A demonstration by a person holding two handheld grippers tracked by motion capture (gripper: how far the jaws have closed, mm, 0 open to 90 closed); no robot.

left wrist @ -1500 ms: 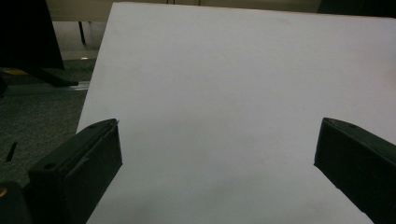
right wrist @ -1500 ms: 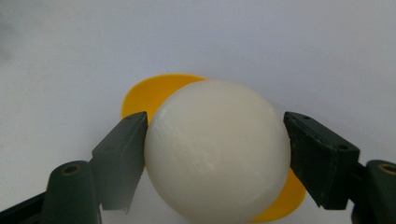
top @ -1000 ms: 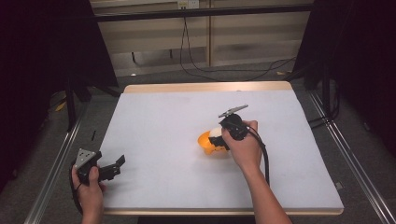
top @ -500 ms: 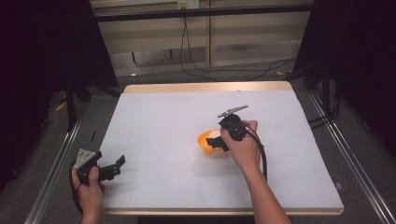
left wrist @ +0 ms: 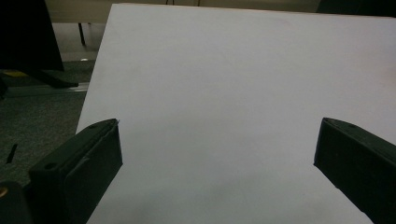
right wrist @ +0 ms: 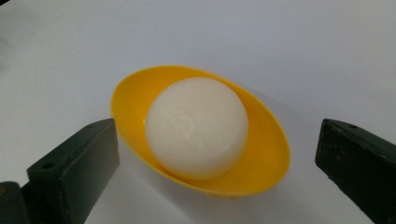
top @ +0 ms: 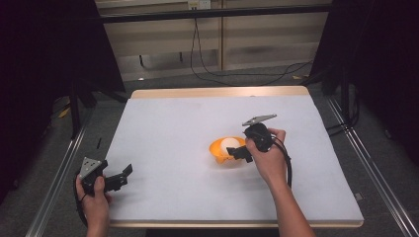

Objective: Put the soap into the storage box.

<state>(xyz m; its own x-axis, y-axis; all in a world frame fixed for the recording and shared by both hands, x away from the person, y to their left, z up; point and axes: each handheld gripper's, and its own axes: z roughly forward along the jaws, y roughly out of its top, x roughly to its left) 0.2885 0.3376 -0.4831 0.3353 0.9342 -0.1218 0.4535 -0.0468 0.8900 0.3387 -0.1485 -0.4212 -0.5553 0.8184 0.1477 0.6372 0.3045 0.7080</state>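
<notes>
An orange-yellow bowl (top: 223, 150) (right wrist: 261, 154) sits right of the table's middle with a white ball (top: 229, 143) (right wrist: 197, 127) resting inside it. My right gripper (top: 239, 153) (right wrist: 215, 172) hovers just over the bowl's near right side, jaws wide open on either side of the bowl, holding nothing. At the table's near left corner my left gripper (top: 123, 177) (left wrist: 215, 177) is held low, open, with only bare white tabletop between its jaws.
The white table (top: 163, 128) has a wooden rim at the back. Metal rails (top: 59, 173) run along both sides over a grey floor. Black cables (top: 222, 74) lie on the floor behind the table.
My right gripper has backed slightly toward the person and to the right, off the bowl. The ball now lies free in the bowl. The left gripper has stayed put.
</notes>
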